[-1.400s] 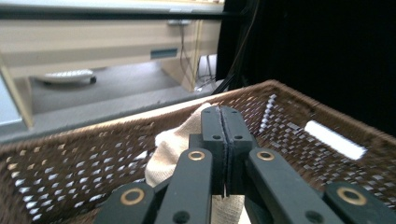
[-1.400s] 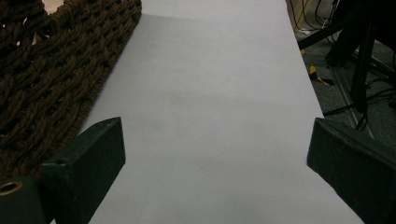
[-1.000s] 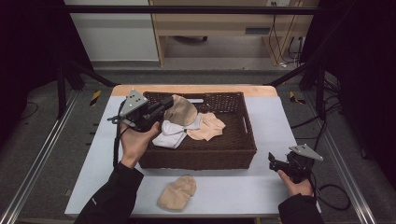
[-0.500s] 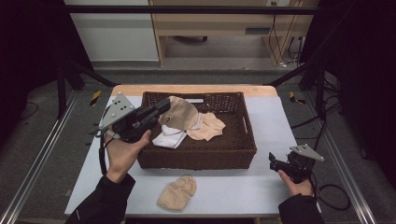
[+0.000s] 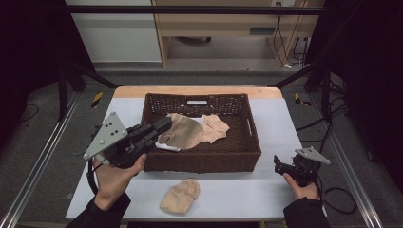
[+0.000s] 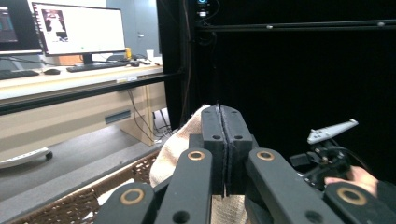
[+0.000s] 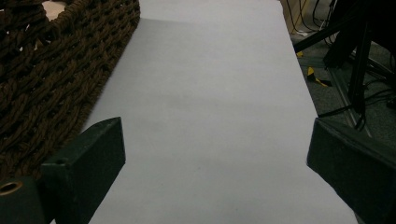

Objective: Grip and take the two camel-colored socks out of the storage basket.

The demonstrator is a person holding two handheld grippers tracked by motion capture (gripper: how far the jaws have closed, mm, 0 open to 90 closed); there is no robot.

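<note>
High view: your left tool (image 5: 161, 126) pinches a beige fabric sock (image 5: 183, 132) over the brown wicker basket (image 5: 204, 159); another beige sock (image 5: 180, 195) waits on the white surface (image 5: 285, 123).
Left gripper view: jaws clenched on cloth.
Right gripper view: right tool (image 7: 215, 177) released, idle.

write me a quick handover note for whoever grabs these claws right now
Left claw: shut on the tan sock, lifting it at the wicker basket's left end.
Right claw: open, holding nothing, low over the table right of the basket.
In the basket: another tan piece and a white cloth.
On the table in front of the basket: one tan sock.
Left, probably: place the held sock, then handle the rest.
</note>
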